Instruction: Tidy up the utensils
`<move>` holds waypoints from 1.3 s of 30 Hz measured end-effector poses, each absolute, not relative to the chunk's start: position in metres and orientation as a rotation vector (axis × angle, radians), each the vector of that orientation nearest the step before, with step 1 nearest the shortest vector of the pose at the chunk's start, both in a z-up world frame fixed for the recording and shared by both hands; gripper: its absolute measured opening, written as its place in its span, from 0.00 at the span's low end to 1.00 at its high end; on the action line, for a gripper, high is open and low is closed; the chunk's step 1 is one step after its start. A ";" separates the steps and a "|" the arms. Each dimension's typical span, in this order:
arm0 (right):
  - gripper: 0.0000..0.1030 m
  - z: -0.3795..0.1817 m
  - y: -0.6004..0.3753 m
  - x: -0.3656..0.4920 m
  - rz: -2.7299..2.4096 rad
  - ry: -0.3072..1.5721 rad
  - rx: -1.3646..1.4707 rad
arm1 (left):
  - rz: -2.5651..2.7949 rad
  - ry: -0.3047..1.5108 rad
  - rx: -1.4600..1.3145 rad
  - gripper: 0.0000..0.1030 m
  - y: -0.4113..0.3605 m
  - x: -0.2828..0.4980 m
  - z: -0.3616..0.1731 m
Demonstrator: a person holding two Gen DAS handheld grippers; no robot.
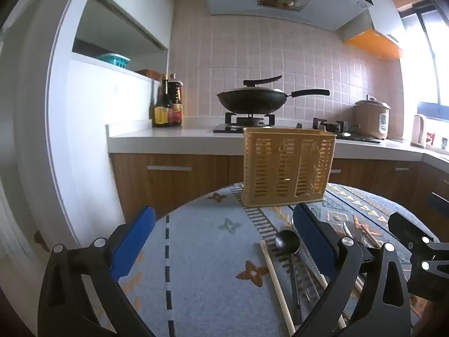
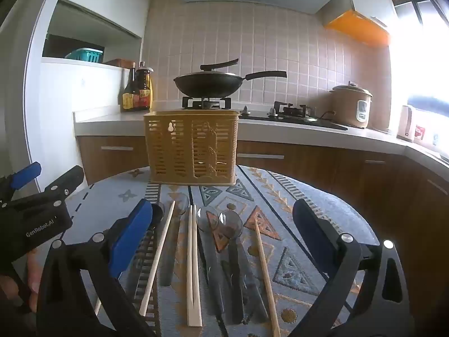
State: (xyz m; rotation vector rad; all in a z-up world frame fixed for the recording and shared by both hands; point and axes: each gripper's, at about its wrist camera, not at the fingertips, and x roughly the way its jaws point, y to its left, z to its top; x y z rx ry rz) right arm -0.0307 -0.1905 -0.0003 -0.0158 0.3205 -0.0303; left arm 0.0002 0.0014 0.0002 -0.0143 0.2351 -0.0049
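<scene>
The right gripper (image 2: 221, 236) hangs over the patterned tablecloth (image 2: 314, 196) with its blue-padded jaws spread wide and nothing between the pads; the left gripper (image 1: 224, 241) is likewise spread wide and grips nothing.

The yellow slotted utensil basket (image 2: 192, 148) stands upright on the cloth at the far side of the table, beyond both grippers. Through the slots, no utensil can be made out inside it.

On the near side of the basket the utensils lie loose on the cloth, handles pointing away from it: a pair of pale chopsticks (image 2: 193, 266) side by side, a single chopstick (image 2: 158, 261) to their left, a darker wooden chopstick (image 2: 265, 275) to their right, and several dark-handled spoons (image 2: 231, 224) overlapping between them. One black spoon (image 1: 287, 240) lies just beside the left gripper's right finger.

Behind the basket, well apart from it, a black wok (image 2: 209, 82) sits on the stove, with sauce bottles (image 2: 137, 90) to its left and a rice cooker (image 2: 352, 106) to its right.
</scene>
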 end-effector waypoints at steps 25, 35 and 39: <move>0.93 -0.001 -0.194 -0.028 -0.028 0.336 -0.008 | -0.001 0.247 -0.004 0.93 0.003 -0.001 0.000; 0.93 -0.001 -0.194 -0.028 -0.029 0.342 -0.011 | -0.001 0.249 -0.002 0.93 0.003 0.000 0.000; 0.93 -0.001 -0.193 -0.029 -0.027 0.342 -0.010 | -0.001 0.249 -0.001 0.93 0.003 0.000 0.000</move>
